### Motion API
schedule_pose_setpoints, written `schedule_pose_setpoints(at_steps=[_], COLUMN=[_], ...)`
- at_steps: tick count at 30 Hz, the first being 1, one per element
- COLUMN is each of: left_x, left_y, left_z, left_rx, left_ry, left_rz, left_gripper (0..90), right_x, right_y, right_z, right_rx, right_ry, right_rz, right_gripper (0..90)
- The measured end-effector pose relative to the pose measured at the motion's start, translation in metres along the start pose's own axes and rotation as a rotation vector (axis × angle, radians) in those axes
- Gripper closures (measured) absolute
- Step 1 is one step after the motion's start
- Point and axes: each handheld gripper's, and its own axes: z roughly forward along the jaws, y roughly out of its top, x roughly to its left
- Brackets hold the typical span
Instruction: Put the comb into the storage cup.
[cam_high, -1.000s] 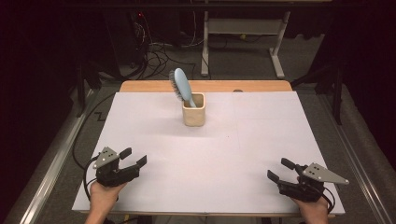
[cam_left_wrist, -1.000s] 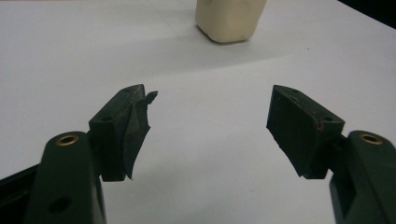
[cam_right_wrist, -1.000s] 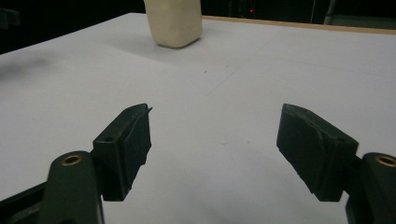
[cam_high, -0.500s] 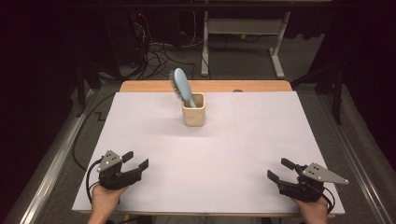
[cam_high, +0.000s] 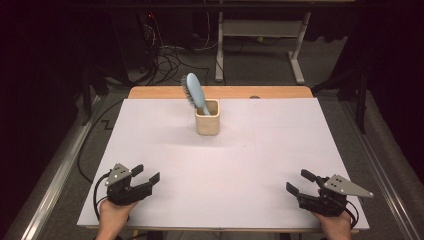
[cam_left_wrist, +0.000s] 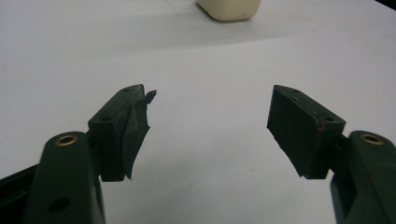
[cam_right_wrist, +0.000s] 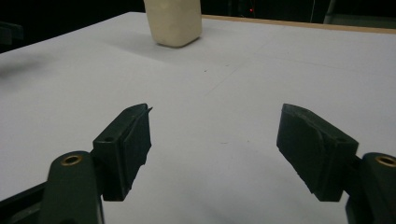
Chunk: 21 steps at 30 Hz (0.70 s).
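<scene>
A light blue hairbrush (cam_high: 195, 93) stands head-up, leaning left, in a cream square cup (cam_high: 207, 118) at the back middle of the white table (cam_high: 225, 165). My left gripper (cam_high: 146, 175) rests near the front left corner, jaws open and empty, aimed toward the cup (cam_left_wrist: 229, 9). Near the front right corner my right gripper (cam_high: 300, 182) lies open with nothing between its jaws; the cup (cam_right_wrist: 173, 22) sits far ahead of it, up and to the left. Both hands hold the grippers low over the table.
A wooden strip (cam_high: 220, 92) edges the table's far side. Behind it, cables (cam_high: 165, 55) lie on the dark floor beside a white desk frame (cam_high: 260, 30). Metal rails (cam_high: 55, 180) run along both sides of the table.
My left gripper has slid a little toward the front edge of the table. The right gripper, the cup and the brush have kept still.
</scene>
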Motion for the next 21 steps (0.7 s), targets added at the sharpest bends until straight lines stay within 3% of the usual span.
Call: schedule_pose_setpoints(at_steps=[21], left_x=[0.006], left_y=[-0.013], left_z=[-0.001], left_rx=[0.002], left_ry=[0.014], left_rz=[-0.044], left_gripper=[29.4], right_x=[0.000], right_y=[0.000], right_z=[0.000], right_rx=[0.004], right_ry=[0.004], right_rz=[0.002], right_gripper=[26.5])
